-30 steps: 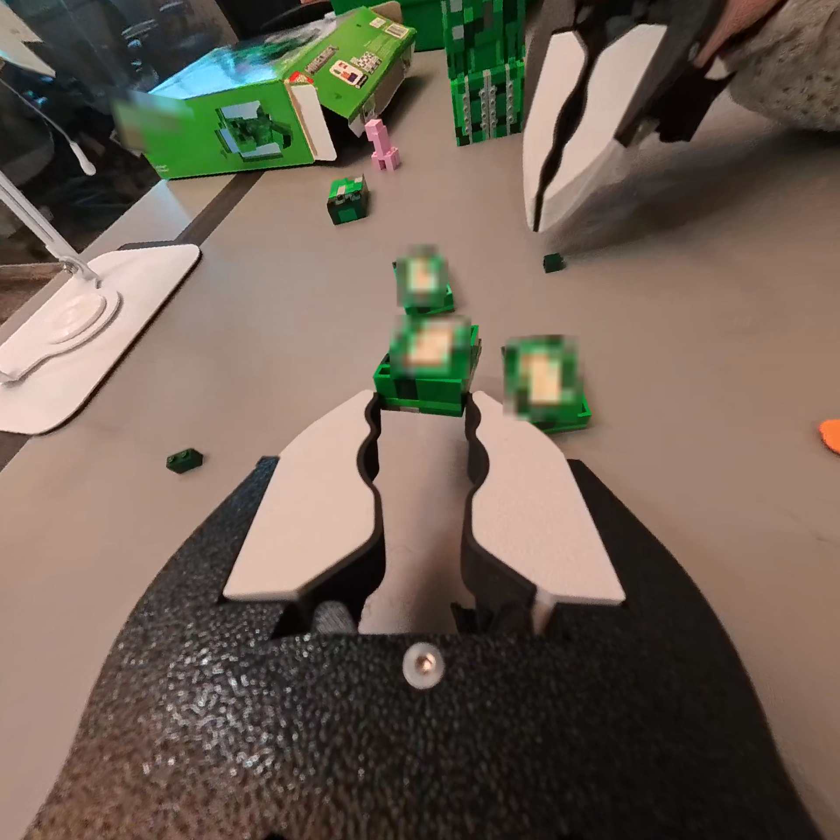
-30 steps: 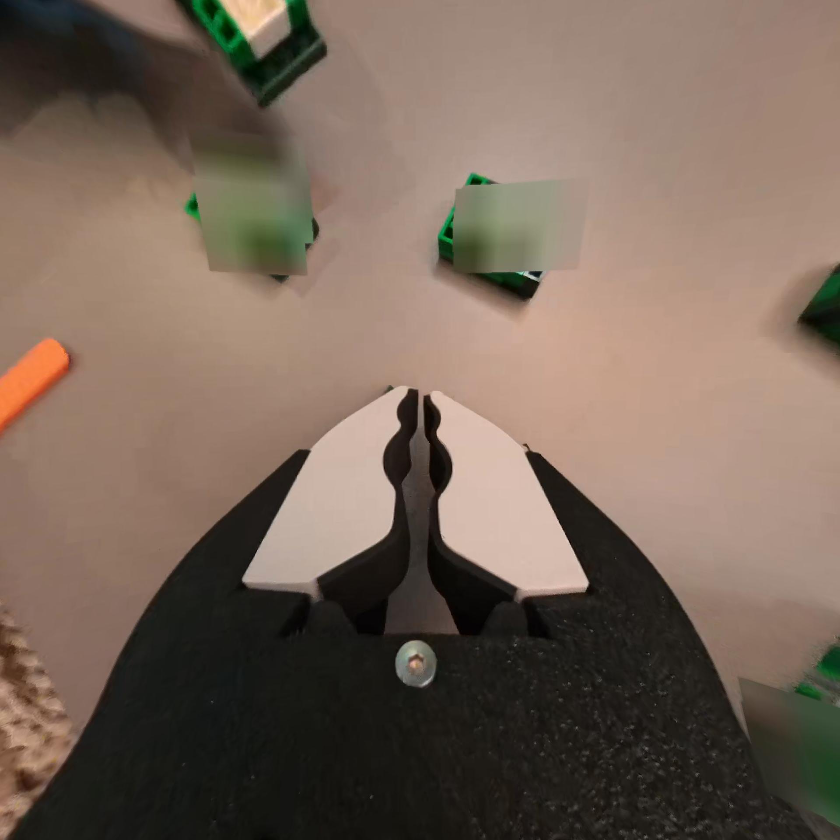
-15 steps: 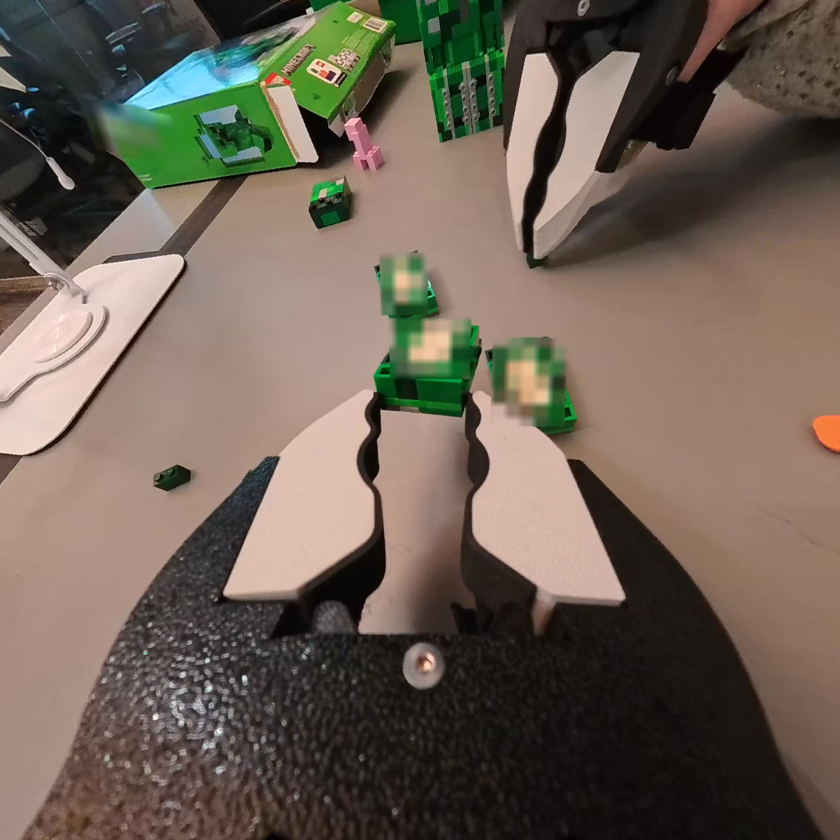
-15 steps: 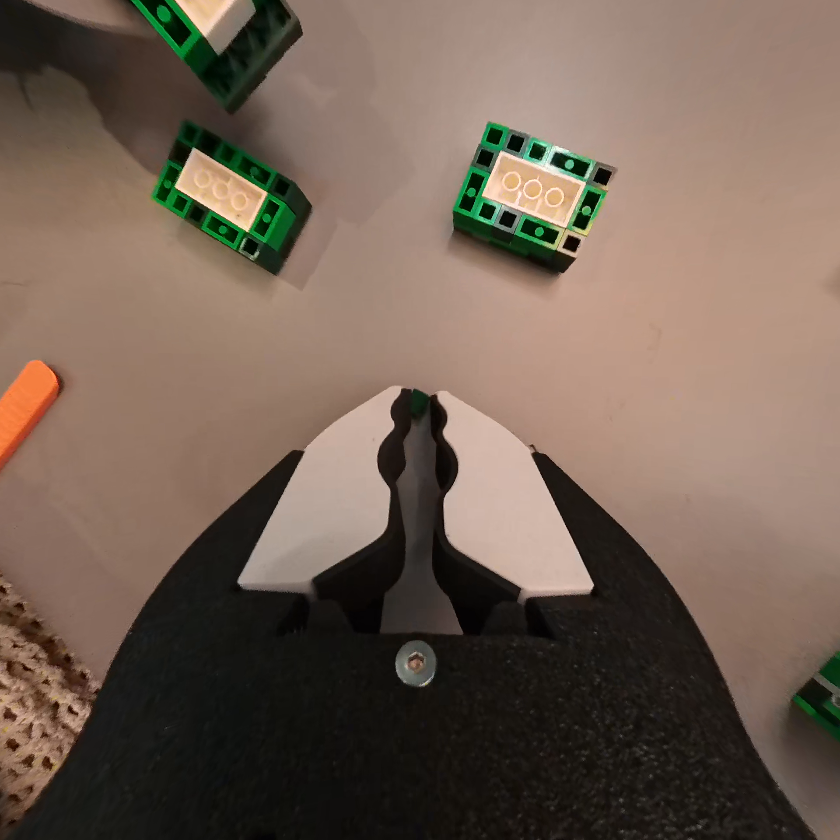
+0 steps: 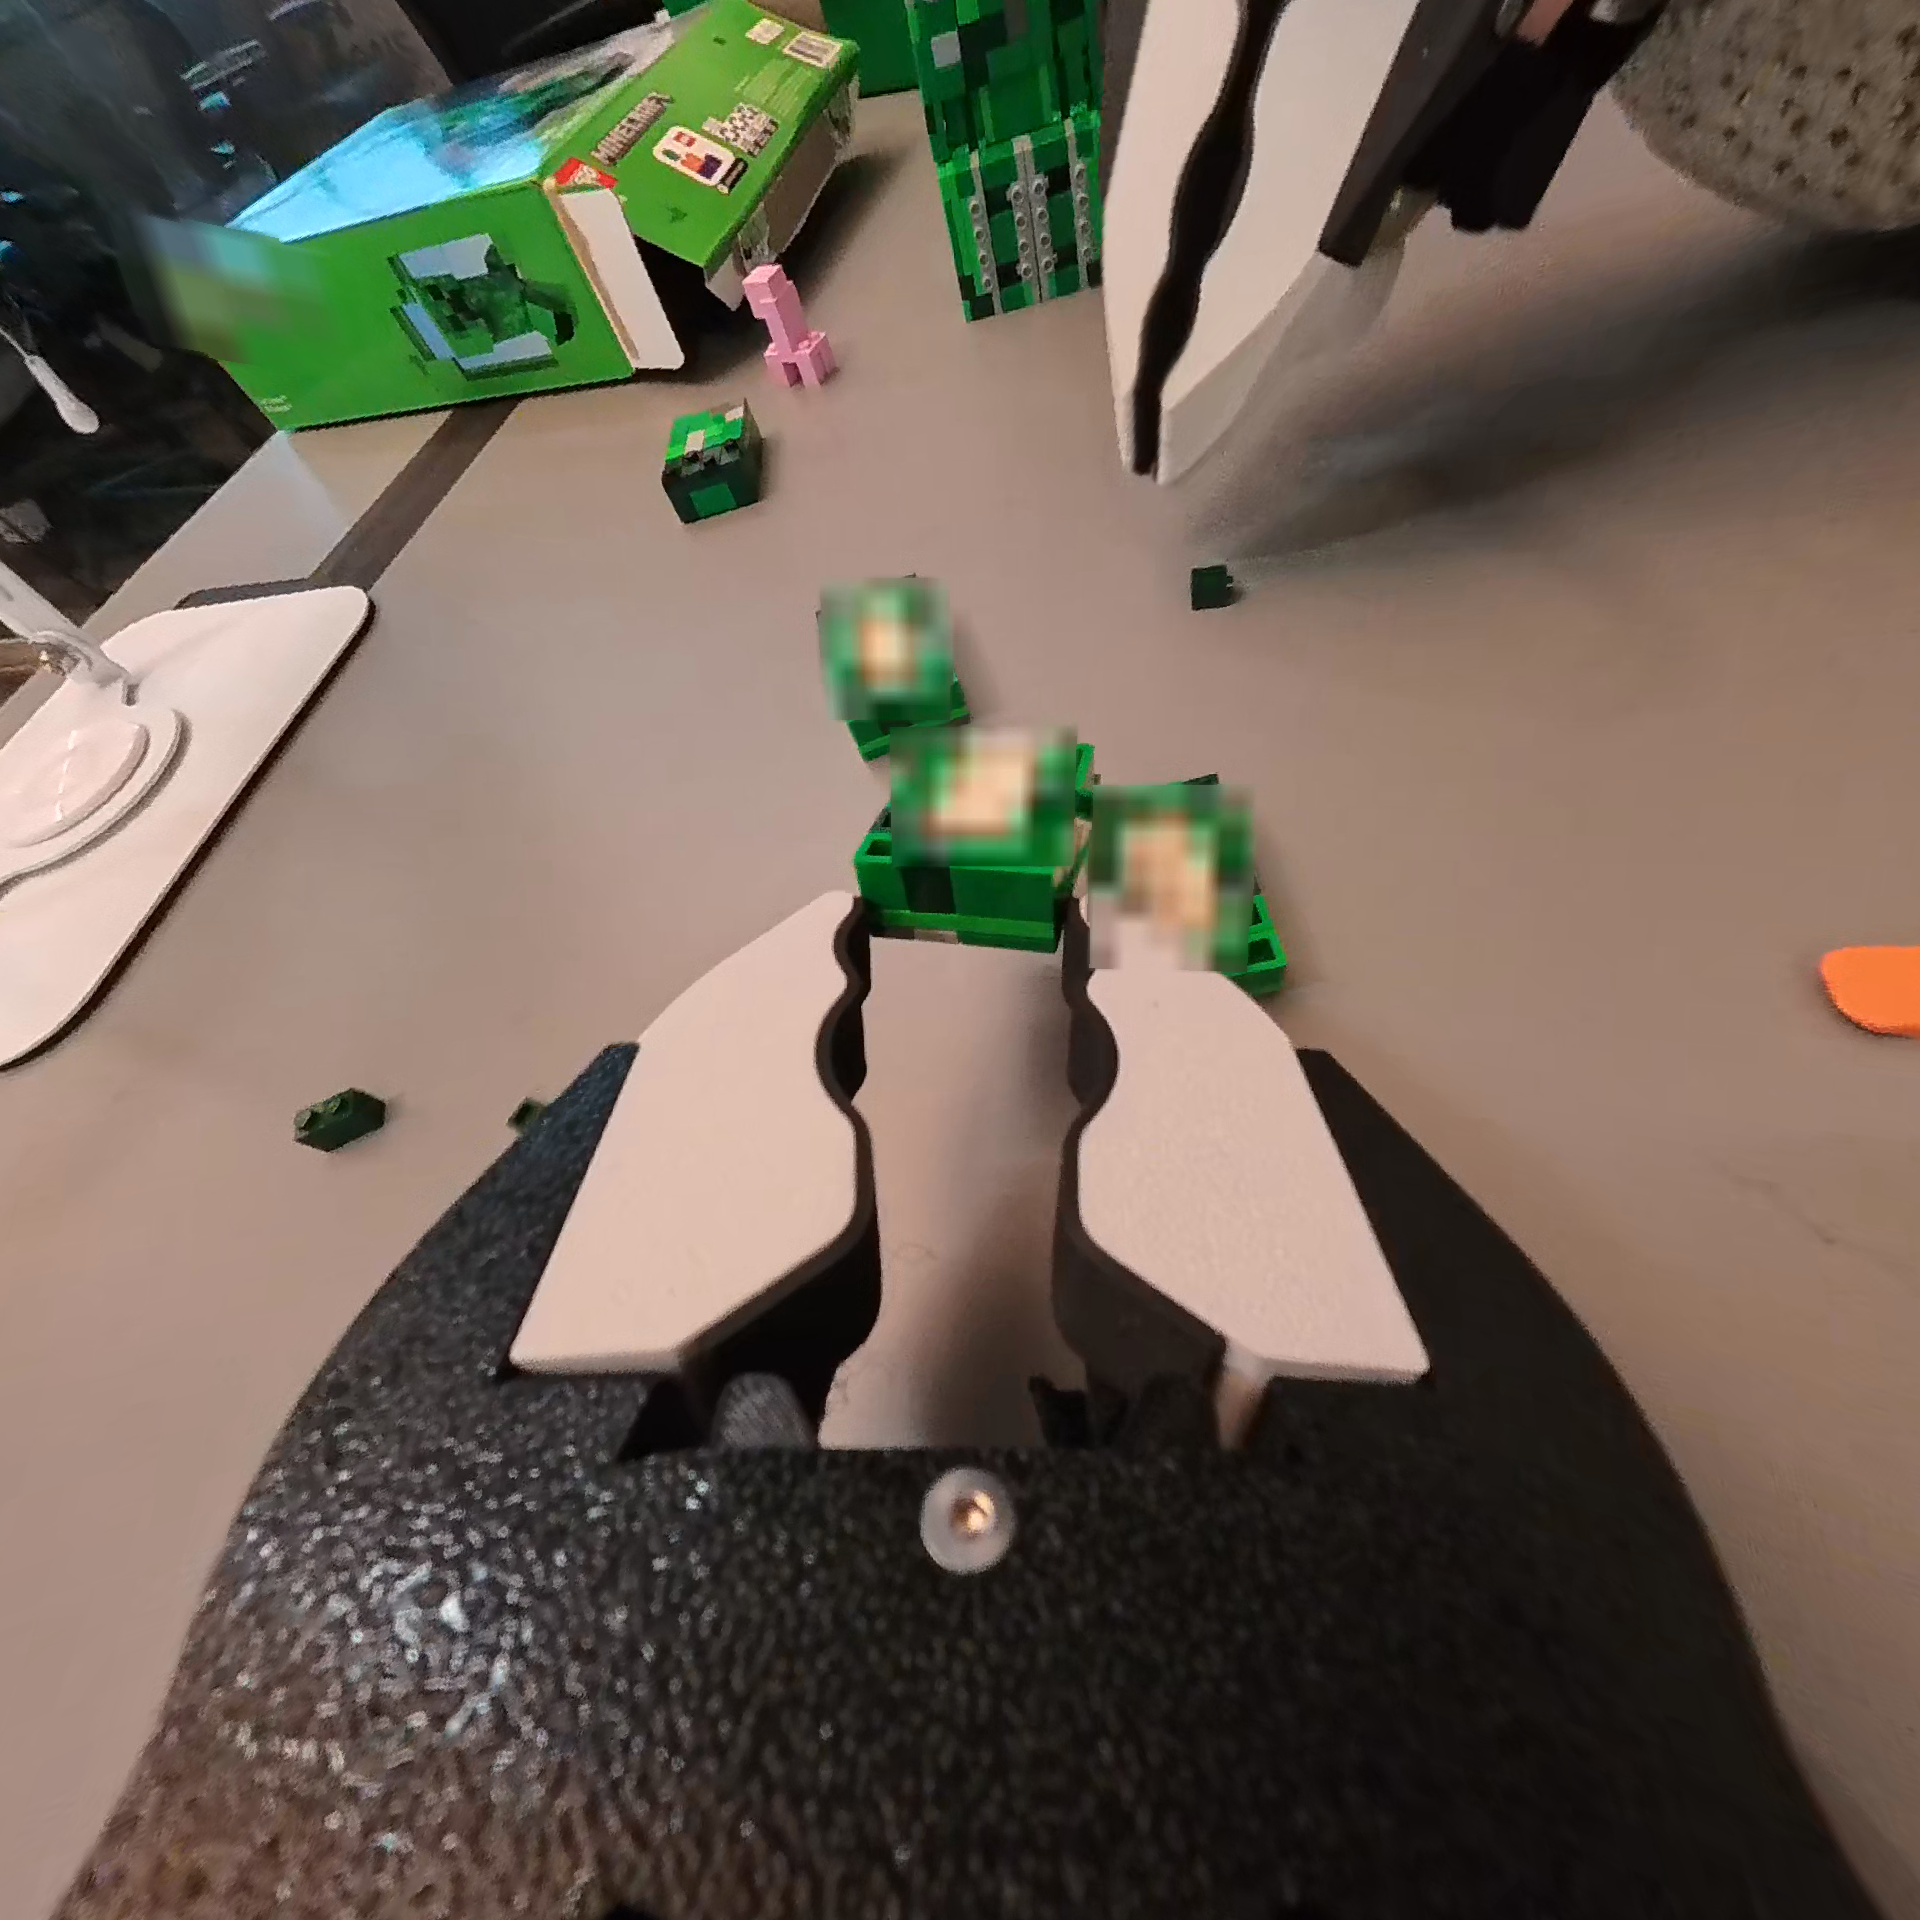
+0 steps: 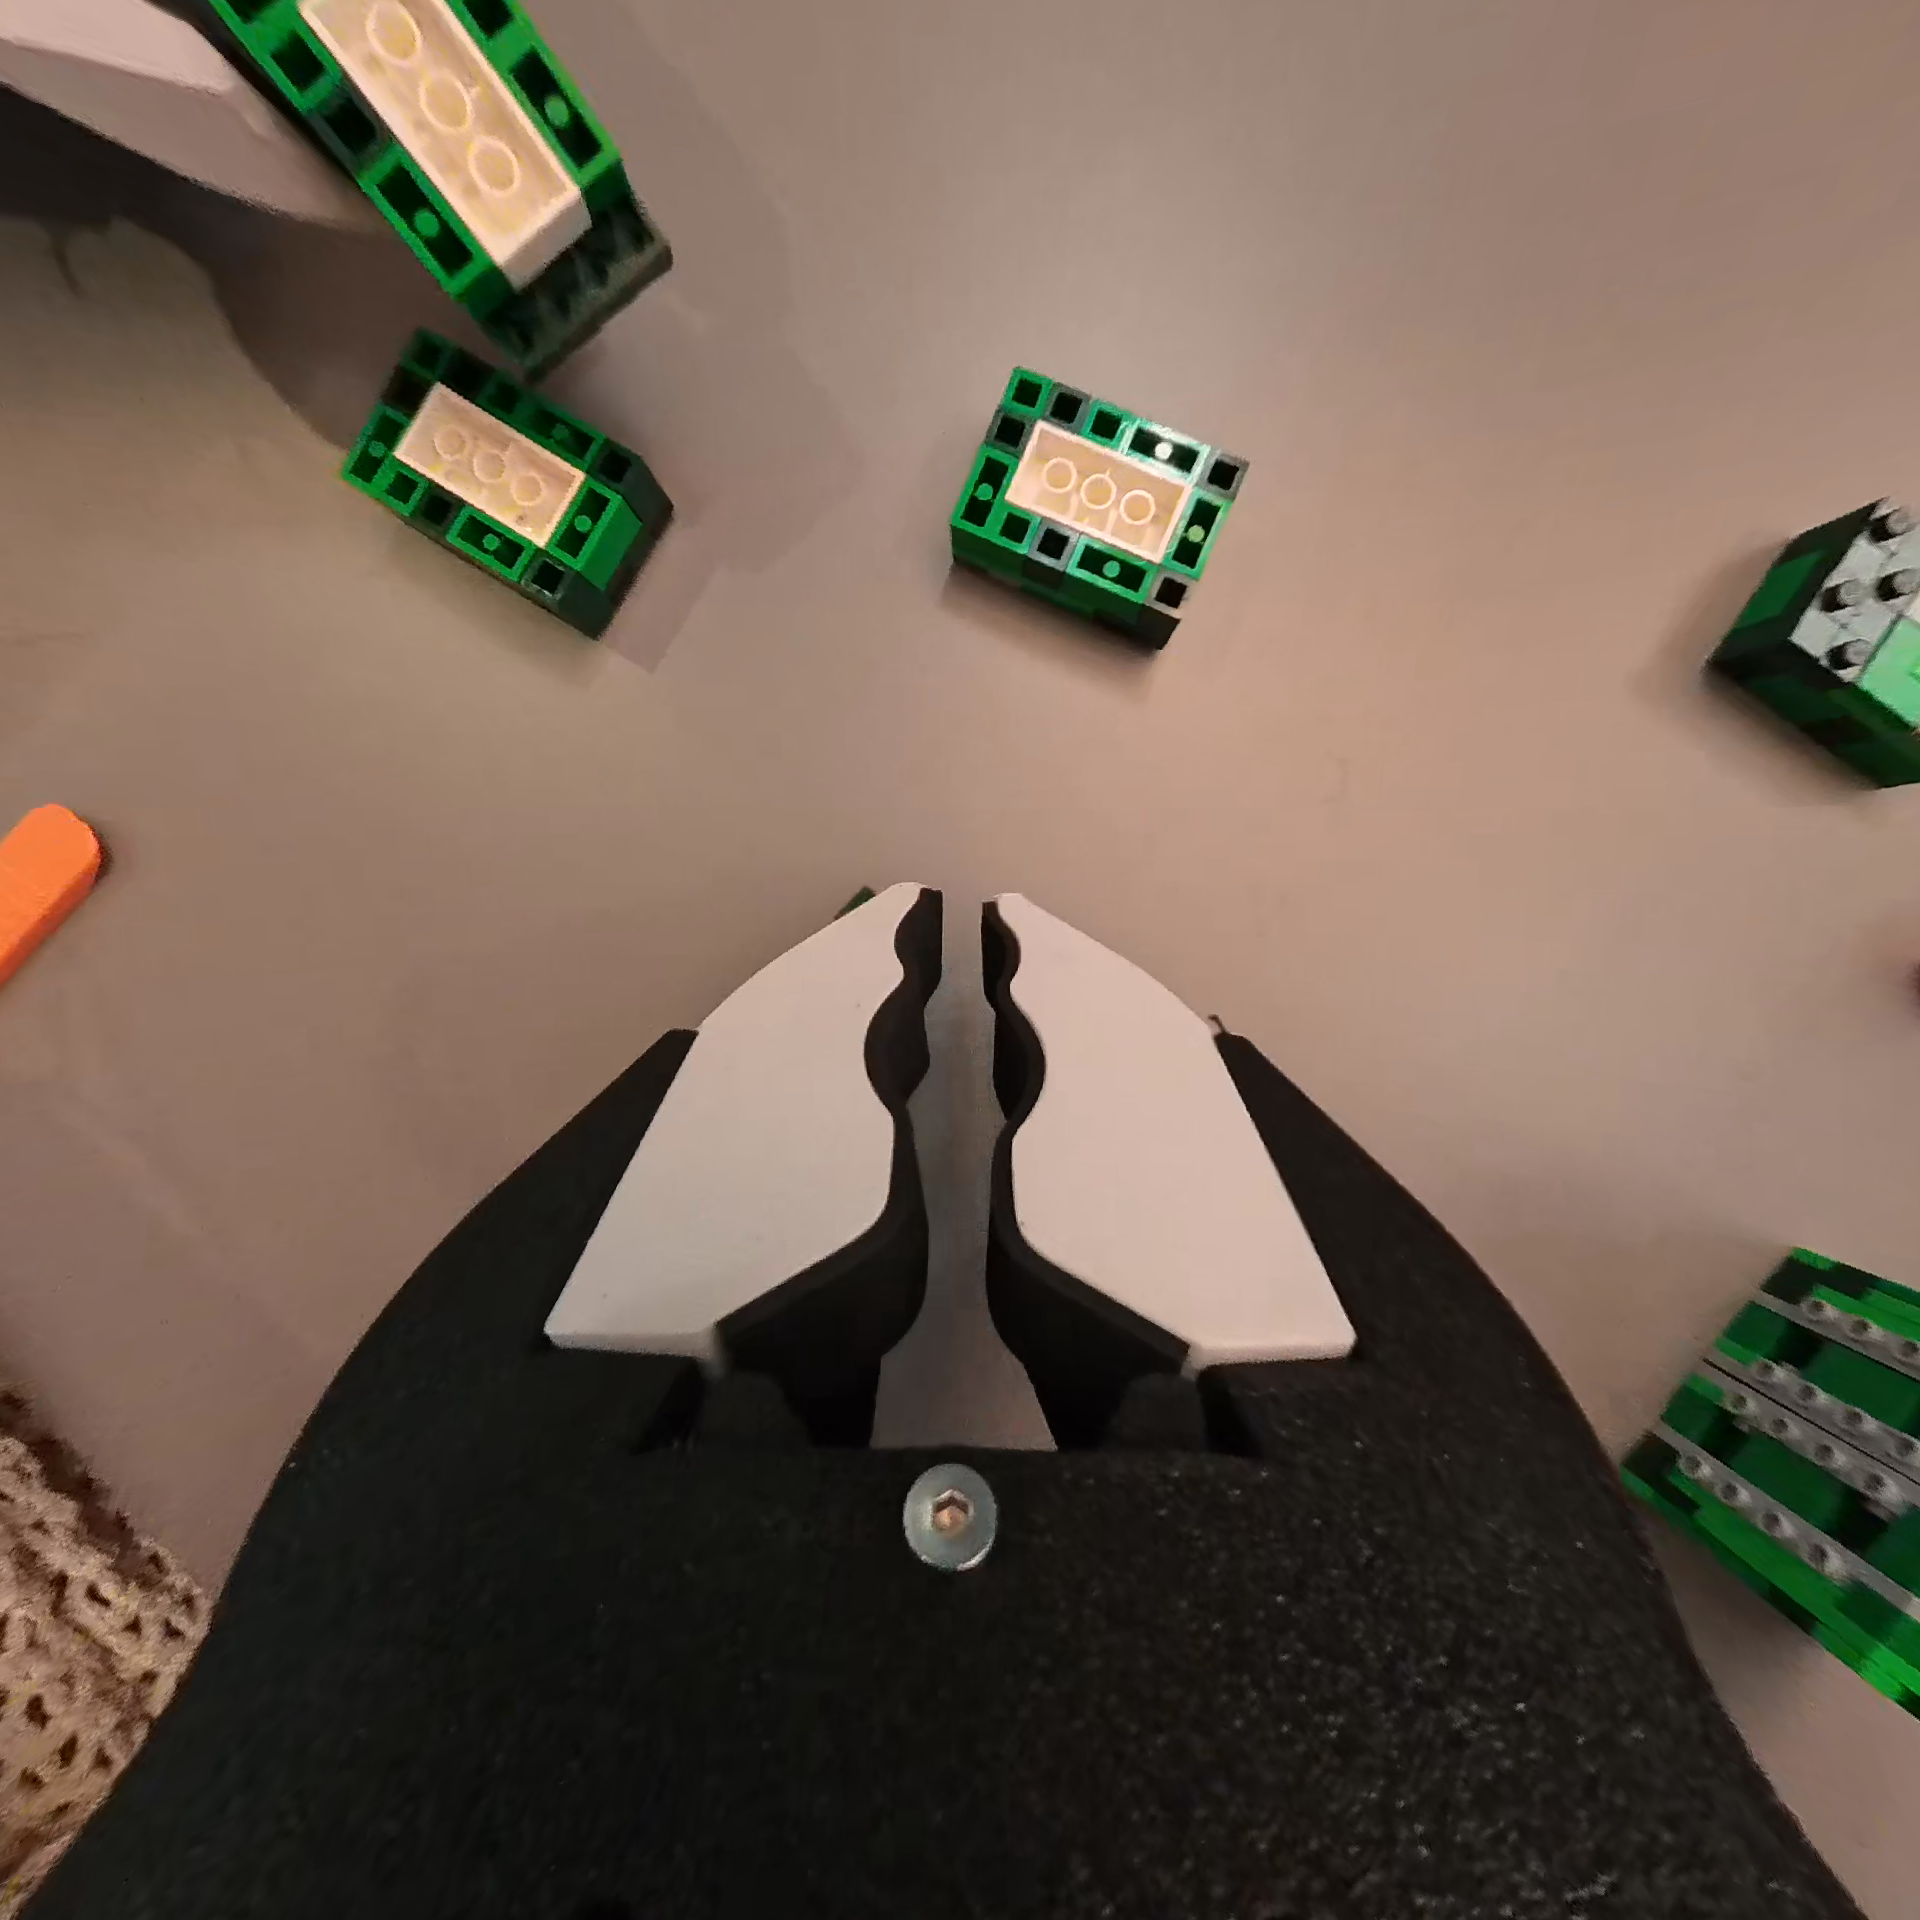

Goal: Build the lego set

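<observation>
My left gripper [image 5: 961, 925] is shut on a green brick block with a white middle [image 5: 971, 883] and holds it off the grey table [image 5: 1455, 831]. In the right wrist view this block [image 6: 468, 156] shows raised at the top left. Two like blocks lie on the table [image 6: 499, 488] [image 6: 1096, 509]. My right gripper [image 6: 963, 909] stands with its jaws a narrow slit apart and nothing between them. In the left wrist view it [image 5: 1143, 457] hangs above a small dark green brick [image 5: 1214, 587] that lies on the table. That brick peeks out beside the left fingertip [image 6: 857, 902].
A tall green brick build [image 5: 1018, 187] stands at the back, beside a green box [image 5: 447, 281], a pink figure [image 5: 790, 332] and a green cube [image 5: 712, 468]. An orange tool [image 5: 1870, 987] lies to the right, a white stand base [image 5: 156, 779] to the left, and another small dark brick [image 5: 338, 1117] nearby. My hands' fingertips stand some 15 centimetres from each other.
My right gripper came down and closed on the small dark green brick, then rose; the brick left the grasp and lies on the table. My left gripper still holds its block.
</observation>
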Demonstrator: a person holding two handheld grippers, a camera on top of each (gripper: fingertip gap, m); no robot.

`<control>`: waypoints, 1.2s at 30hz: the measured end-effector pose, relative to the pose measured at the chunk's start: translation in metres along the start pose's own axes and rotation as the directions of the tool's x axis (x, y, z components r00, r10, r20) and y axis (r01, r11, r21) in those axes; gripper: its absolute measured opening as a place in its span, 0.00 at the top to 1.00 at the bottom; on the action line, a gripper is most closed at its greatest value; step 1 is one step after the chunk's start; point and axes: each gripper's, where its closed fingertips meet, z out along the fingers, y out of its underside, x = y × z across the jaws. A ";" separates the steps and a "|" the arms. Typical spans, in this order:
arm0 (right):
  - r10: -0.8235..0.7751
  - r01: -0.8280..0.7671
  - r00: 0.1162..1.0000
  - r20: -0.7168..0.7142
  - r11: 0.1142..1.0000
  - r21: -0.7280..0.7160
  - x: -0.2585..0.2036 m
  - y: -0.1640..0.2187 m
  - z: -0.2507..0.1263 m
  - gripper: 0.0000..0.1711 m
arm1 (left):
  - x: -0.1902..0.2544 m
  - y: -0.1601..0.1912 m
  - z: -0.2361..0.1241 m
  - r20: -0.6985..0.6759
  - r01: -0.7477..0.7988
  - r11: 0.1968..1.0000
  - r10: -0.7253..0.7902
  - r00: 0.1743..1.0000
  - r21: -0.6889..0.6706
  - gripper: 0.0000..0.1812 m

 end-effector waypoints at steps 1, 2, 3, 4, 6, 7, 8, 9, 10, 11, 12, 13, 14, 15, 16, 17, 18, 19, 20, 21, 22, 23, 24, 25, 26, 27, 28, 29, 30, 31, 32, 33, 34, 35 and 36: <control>-0.002 0.002 1.000 -0.005 1.000 -0.002 0.001 0.000 -0.002 0.96 | 0.001 0.000 0.001 -0.003 -0.003 1.000 0.003 1.000 -0.003 0.81; -0.005 0.005 1.000 -0.010 1.000 -0.006 0.001 0.000 -0.003 0.95 | 0.002 0.001 0.002 -0.005 -0.005 1.000 0.005 1.000 -0.007 0.81; -0.012 0.012 1.000 -0.019 1.000 -0.013 0.002 0.000 -0.004 0.95 | 0.002 0.001 0.002 -0.007 -0.006 1.000 0.006 1.000 -0.010 0.81; -0.020 0.019 0.999 -0.029 1.000 -0.025 0.002 0.002 -0.004 0.95 | 0.002 0.002 0.003 -0.007 -0.007 1.000 0.007 1.000 -0.012 0.81; -0.036 0.034 0.999 -0.035 0.999 -0.042 0.002 0.004 -0.004 0.95 | 0.002 0.002 0.003 -0.006 -0.007 1.000 0.007 1.000 -0.012 0.81; -0.045 0.044 0.999 -0.030 0.998 -0.050 0.000 0.005 -0.003 0.95 | 0.002 0.002 0.002 -0.004 -0.007 1.000 0.007 1.000 -0.011 0.81; -0.054 0.053 0.998 -0.026 0.997 -0.060 -0.001 0.007 -0.002 0.95 | 0.001 0.002 0.002 -0.001 -0.007 1.000 0.007 1.000 -0.009 0.81; -0.061 0.060 0.998 -0.018 0.995 -0.074 -0.003 0.009 -0.001 0.95 | 0.001 0.001 0.001 0.002 -0.007 1.000 0.007 1.000 -0.007 0.81; -0.066 0.065 0.998 -0.004 0.994 -0.087 -0.006 0.012 0.001 0.94 | 0.000 0.001 0.001 0.004 -0.007 1.000 0.007 1.000 -0.005 0.81; -0.068 0.069 0.998 0.015 0.993 -0.099 -0.009 0.014 0.003 0.93 | 0.000 0.000 0.001 0.005 -0.006 1.000 0.006 1.000 -0.004 0.81; -0.070 0.075 0.997 0.043 0.991 -0.115 -0.013 0.016 0.004 0.92 | 0.000 0.000 0.000 0.006 -0.006 1.000 0.006 1.000 -0.003 0.81; -0.072 0.080 0.995 0.063 0.988 -0.133 -0.017 0.019 0.005 0.90 | 0.000 0.000 0.000 0.006 -0.007 1.000 0.007 1.000 -0.003 0.81; -0.082 0.090 0.995 0.056 0.984 -0.152 -0.017 0.020 0.007 0.89 | 0.000 0.000 0.001 0.005 -0.008 1.000 0.008 1.000 -0.003 0.81; -0.095 0.100 0.995 0.041 0.982 -0.160 -0.016 0.021 0.008 0.89 | 0.001 0.000 0.001 0.004 -0.010 1.000 0.010 1.000 -0.005 0.81; -0.097 0.102 0.995 0.039 0.982 -0.162 -0.016 0.020 0.008 0.89 | 0.001 0.000 0.001 0.003 -0.013 1.000 0.013 1.000 -0.007 0.81; -0.090 0.096 0.995 0.041 0.983 -0.158 -0.017 0.018 0.009 0.89 | 0.001 0.001 0.001 0.003 -0.015 1.000 0.015 1.000 -0.010 0.81; -0.082 0.088 0.996 0.043 0.983 -0.159 -0.017 0.016 0.010 0.89 | 0.002 0.001 0.002 0.003 -0.017 1.000 0.018 1.000 -0.011 0.81; -0.076 0.082 0.996 0.044 0.983 -0.164 -0.018 0.016 0.012 0.89 | 0.002 0.000 0.002 0.003 -0.019 1.000 0.019 1.000 -0.011 0.81; -0.070 0.076 0.997 0.041 0.981 -0.177 -0.018 0.016 0.013 0.89 | 0.002 0.000 0.002 0.003 -0.020 1.000 0.020 1.000 -0.011 0.81; -0.062 0.067 0.997 0.037 0.980 -0.187 -0.018 0.016 0.014 0.89 | 0.002 0.000 0.002 0.003 -0.020 1.000 0.020 1.000 -0.012 0.81; -0.043 0.051 0.998 0.041 0.979 -0.195 -0.020 0.017 0.015 0.90 | 0.002 0.001 0.001 0.003 -0.020 1.000 0.020 1.000 -0.012 0.81; -0.024 0.035 0.998 0.055 0.979 -0.199 -0.022 0.017 0.016 0.90 | 0.002 0.001 0.001 0.003 -0.019 1.000 0.019 1.000 -0.013 0.81; -0.018 0.033 0.997 0.073 0.979 -0.203 -0.025 0.017 0.017 0.90 | 0.002 0.001 0.001 0.003 -0.018 1.000 0.018 1.000 -0.013 0.81; -0.029 0.044 0.997 0.076 0.978 -0.206 -0.026 0.017 0.018 0.90 | 0.002 0.001 0.001 0.003 -0.018 1.000 0.018 1.000 -0.013 0.81; -0.050 0.064 0.996 0.075 0.976 -0.208 -0.026 0.017 0.018 0.90 | 0.002 0.001 0.001 0.003 -0.018 1.000 0.018 1.000 -0.013 0.81; -0.077 0.093 0.993 0.086 0.973 -0.209 -0.029 0.018 0.019 0.90 | 0.002 0.000 0.001 0.002 -0.018 1.000 0.018 1.000 -0.013 0.81; -0.103 0.122 0.990 0.101 0.971 -0.206 -0.032 0.018 0.019 0.90 | 0.002 0.001 0.001 0.001 -0.018 1.000 0.018 1.000 -0.013 0.81; -0.119 0.137 0.988 0.099 0.970 -0.201 -0.033 0.017 0.019 0.90 | 0.002 0.001 0.001 0.000 -0.018 1.000 0.018 1.000 -0.014 0.81; -0.123 0.138 0.989 0.087 0.971 -0.197 -0.032 0.016 0.019 0.90 | 0.003 0.001 0.002 -0.001 -0.019 1.000 0.019 1.000 -0.016 0.81; -0.116 0.128 0.991 0.072 0.973 -0.190 -0.030 0.015 0.019 0.90 | 0.003 0.001 0.002 -0.001 -0.020 1.000 0.020 1.000 -0.018 0.81; -0.100 0.110 0.993 0.061 0.977 -0.183 -0.029 0.014 0.018 0.90 | 0.003 0.001 0.002 -0.001 -0.021 1.000 0.021 1.000 -0.019 0.81; -0.079 0.088 0.995 0.058 0.979 -0.182 -0.028 0.013 0.018 0.90 | 0.003 0.001 0.002 -0.002 -0.021 1.000 0.021 1.000 -0.019 0.81; -0.057 0.068 0.996 0.063 0.981 -0.184 -0.028 0.014 0.019 0.90 | 0.003 0.001 0.002 -0.003 -0.021 1.000 0.021 1.000 -0.019 0.81; -0.039 0.050 0.997 0.062 0.981 -0.186 -0.027 0.014 0.020 0.90 | 0.003 0.001 0.002 -0.003 -0.022 1.000 0.022 1.000 -0.018 0.81; -0.021 0.031 0.998 0.058 0.982 -0.188 -0.027 0.014 0.021 0.90 | 0.003 0.001 0.002 -0.003 -0.022 1.000 0.022 1.000 -0.019 0.81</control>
